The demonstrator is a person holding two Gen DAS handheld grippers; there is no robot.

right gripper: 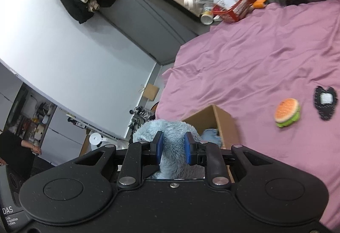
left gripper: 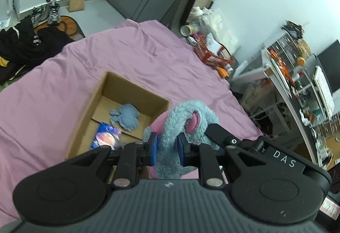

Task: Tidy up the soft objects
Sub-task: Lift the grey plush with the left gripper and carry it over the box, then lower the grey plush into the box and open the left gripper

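Left gripper (left gripper: 167,149): I see its blue fingers pinched on the blue plush toy (left gripper: 180,124).
Right gripper (right gripper: 174,148): fingers likewise clamped on the same toy's fur.
Plush toy: held above the bed (left gripper: 63,88), at the near corner of the cardboard box (left gripper: 99,92).
Box contents: a blue fabric piece (left gripper: 125,116) and a colourful packet (left gripper: 106,137).
Bed: burger toy (right gripper: 286,113) and black pouch (right gripper: 325,103) lie apart from the box.

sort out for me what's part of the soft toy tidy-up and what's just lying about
Job: fluffy blue plush in both grippers (left, right), cardboard box, burger toy, black fabric piece.

Lying about: red basket, sneakers, dark clothes.
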